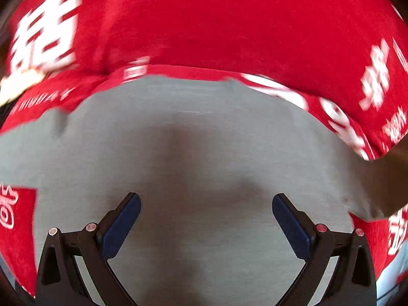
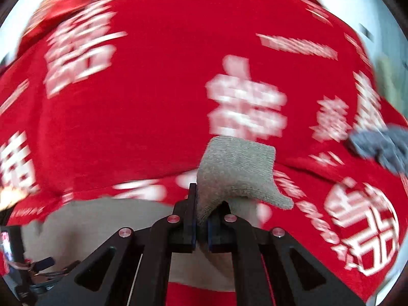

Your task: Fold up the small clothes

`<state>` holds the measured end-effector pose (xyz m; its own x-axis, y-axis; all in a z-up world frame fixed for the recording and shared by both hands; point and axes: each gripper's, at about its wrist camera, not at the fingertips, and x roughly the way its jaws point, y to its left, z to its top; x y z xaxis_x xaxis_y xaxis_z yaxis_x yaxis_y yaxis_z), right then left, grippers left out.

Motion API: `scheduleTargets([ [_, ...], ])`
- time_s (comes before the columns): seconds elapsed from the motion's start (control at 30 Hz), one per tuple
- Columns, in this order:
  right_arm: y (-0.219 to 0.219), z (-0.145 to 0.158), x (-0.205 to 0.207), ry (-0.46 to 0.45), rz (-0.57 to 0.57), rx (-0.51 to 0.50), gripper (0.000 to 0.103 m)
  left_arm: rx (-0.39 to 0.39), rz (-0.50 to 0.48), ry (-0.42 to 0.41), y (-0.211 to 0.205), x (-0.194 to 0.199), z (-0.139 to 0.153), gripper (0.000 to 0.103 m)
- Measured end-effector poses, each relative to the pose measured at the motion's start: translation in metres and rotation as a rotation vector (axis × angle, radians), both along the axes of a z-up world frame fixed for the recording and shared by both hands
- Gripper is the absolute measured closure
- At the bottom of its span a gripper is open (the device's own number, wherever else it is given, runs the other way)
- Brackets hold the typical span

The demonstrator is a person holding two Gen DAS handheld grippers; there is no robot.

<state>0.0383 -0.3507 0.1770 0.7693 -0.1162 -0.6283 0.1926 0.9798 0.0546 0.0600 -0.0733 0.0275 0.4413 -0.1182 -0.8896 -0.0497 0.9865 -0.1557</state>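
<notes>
A grey knit garment [image 1: 204, 153] lies spread flat on a red cloth with white characters [image 1: 216, 25]. My left gripper [image 1: 206, 219] is open and empty, its blue pads [image 1: 122, 227] hovering just above the grey fabric. My right gripper [image 2: 201, 219] is shut on a corner of the grey garment [image 2: 237, 173], and the pinched fabric stands up above the closed jaws. The rest of the grey garment [image 2: 102, 219] lies below and to the left of the right gripper. Both views are motion-blurred.
The red printed cloth [image 2: 153, 89] covers the whole work surface. A dark grey piece of fabric [image 2: 382, 145] lies at the right. The other gripper's black hardware [image 2: 33, 272] shows at the lower left of the right wrist view.
</notes>
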Motion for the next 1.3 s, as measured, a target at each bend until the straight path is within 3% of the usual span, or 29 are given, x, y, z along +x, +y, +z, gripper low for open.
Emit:
scheduleTargets([
  [0.13, 0.127, -0.001, 0.02, 0.003, 0.193, -0.078, 0.097, -0.047, 0.124, 0.0, 0.081, -0.008, -0.004, 0.0],
  [0.27, 0.229, -0.038, 0.039, 0.085, 0.329, -0.113, 0.097, -0.061, 0.211, -0.003, 0.145, -0.021, -0.012, 0.0],
  [0.37, 0.278, -0.075, 0.05, 0.166, 0.379, -0.142, 0.097, -0.077, 0.261, 0.007, 0.181, -0.033, -0.024, 0.0],
  [0.47, 0.3, -0.116, 0.056, 0.256, 0.41, -0.175, 0.097, -0.112, 0.293, 0.024, 0.206, -0.04, -0.038, 0.0],
  [0.57, 0.313, -0.142, 0.055, 0.357, 0.463, -0.15, 0.086, -0.131, 0.296, 0.024, 0.214, -0.044, -0.042, 0.0],
  [0.6, 0.313, -0.144, 0.054, 0.375, 0.476, -0.142, 0.073, -0.139, 0.295, 0.021, 0.215, -0.045, -0.042, 0.0],
  [0.63, 0.312, -0.142, 0.052, 0.381, 0.487, -0.128, 0.054, -0.148, 0.294, 0.013, 0.215, -0.047, -0.04, 0.0],
  [0.73, 0.297, -0.112, 0.044, 0.314, 0.49, -0.078, 0.024, -0.159, 0.298, -0.021, 0.216, -0.051, -0.029, 0.0],
  [0.9, 0.246, -0.045, 0.025, 0.181, 0.573, 0.12, 0.023, -0.154, 0.265, -0.092, 0.199, -0.056, 0.005, 0.0],
  [1.0, 0.199, -0.026, 0.01, 0.123, 0.546, 0.181, 0.021, -0.149, 0.221, -0.133, 0.18, -0.055, 0.024, 0.0],
  [1.17, 0.133, -0.052, 0.002, 0.173, 0.409, 0.16, 0.021, -0.154, 0.116, -0.173, 0.133, -0.044, 0.047, 0.0],
  [1.3, 0.127, -0.1, 0.022, 0.268, 0.279, -0.004, 0.021, -0.142, 0.075, -0.166, 0.109, -0.033, 0.05, 0.0],
])
